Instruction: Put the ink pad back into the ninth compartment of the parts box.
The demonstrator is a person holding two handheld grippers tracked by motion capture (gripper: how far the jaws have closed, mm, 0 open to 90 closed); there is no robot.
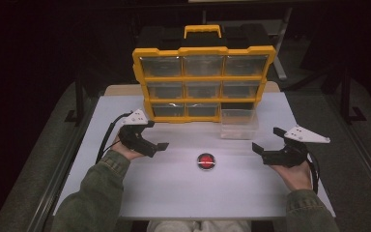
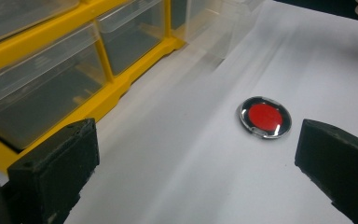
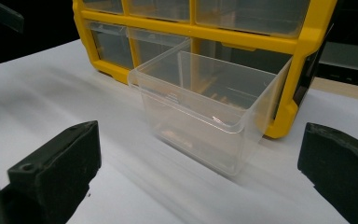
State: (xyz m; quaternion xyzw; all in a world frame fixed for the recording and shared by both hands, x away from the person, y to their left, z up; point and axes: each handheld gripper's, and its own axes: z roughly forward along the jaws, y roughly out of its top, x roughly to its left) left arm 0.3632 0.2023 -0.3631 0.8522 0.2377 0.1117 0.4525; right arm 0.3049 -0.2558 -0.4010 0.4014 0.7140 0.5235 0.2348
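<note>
Yellow organizer (image 1: pixel 204 77) is stood at bench (image 1: pixel 174 188) rear | clear drawer (image 1: pixel 239 124) is pulled out beside its empty slot, likely for loading | red disc (image 1: pixel 206 161) is laid mid-bench between left gripper (image 1: pixel 157 135) and right gripper (image 1: pixel 265 141) | both are held released, empty

I see hard yellow plastic on the organiser frame (image 1: pixel 204 77), its drawers clear and faintly glossy — like the pulled-out clear drawer (image 3: pixel 209 107), which catches a bright glint on its rim. The red disc (image 2: pixel 264 117) wears a shiny, metal-looking ring, and my surface (image 1: pixel 174 188) looks smooth, matt white — the tool jaws dull black.
</note>
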